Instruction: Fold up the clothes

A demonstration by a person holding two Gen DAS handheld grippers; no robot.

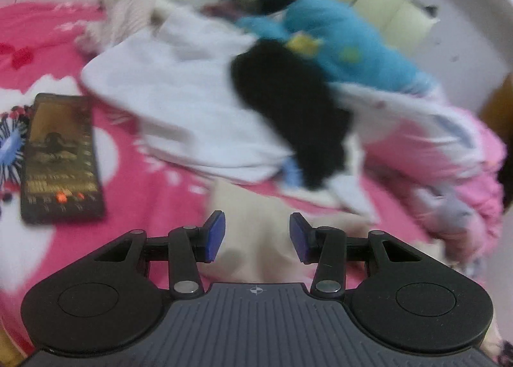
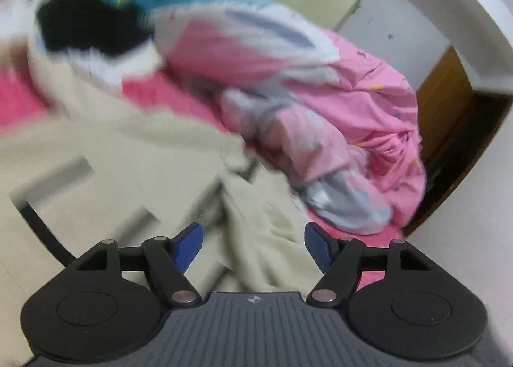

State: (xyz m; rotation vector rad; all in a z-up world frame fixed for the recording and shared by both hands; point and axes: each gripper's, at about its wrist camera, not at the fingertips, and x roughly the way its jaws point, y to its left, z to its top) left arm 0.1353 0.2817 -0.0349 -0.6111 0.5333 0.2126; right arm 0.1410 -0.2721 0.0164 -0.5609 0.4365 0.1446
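A cream garment (image 2: 128, 168) lies rumpled on the pink bedspread (image 1: 154, 193). In the left wrist view its cream edge (image 1: 256, 238) shows between and beyond the blue pads of my left gripper (image 1: 257, 237), which is open just above it. My right gripper (image 2: 253, 246) is open too, hovering over a bunched fold of the same cream cloth. Further back lie a white garment (image 1: 179, 94), a black garment (image 1: 288, 110) and a blue garment (image 1: 346, 39) in a heap. Both views are motion-blurred.
A phone (image 1: 61, 158) with a lit screen lies on the bedspread at the left. A pink quilt (image 2: 368, 104) is piled at the right edge of the bed. A wooden door (image 2: 449, 110) and white wall stand beyond.
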